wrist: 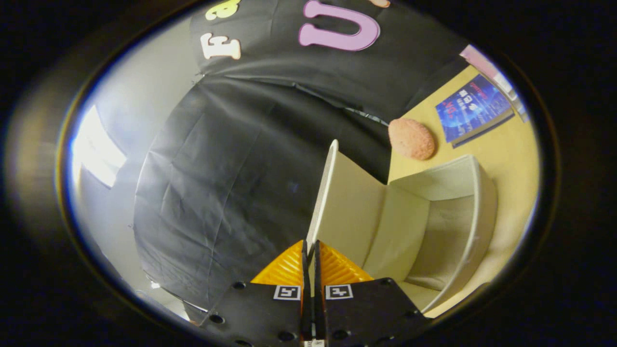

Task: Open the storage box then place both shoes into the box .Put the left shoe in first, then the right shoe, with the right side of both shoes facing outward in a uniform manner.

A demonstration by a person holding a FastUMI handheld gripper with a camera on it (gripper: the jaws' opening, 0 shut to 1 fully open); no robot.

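Observation:
The white storage box (475, 217) stands open on the wooden table (511, 159), with its bare inside (438, 236) showing beyond my fingers to the right. Its lid (349, 202) is swung up and stands on edge, and the lid's thin rim runs straight down into my gripper (309, 245). Both fingers press together on that rim, so the gripper is shut on the lid. The whole scene looks tilted from here.
A round pinkish cushion-like thing (412, 139) lies on the table just past the box. A blue book (472, 108) lies further off beside it. The black cloth wall (231, 168) hangs close behind the lid.

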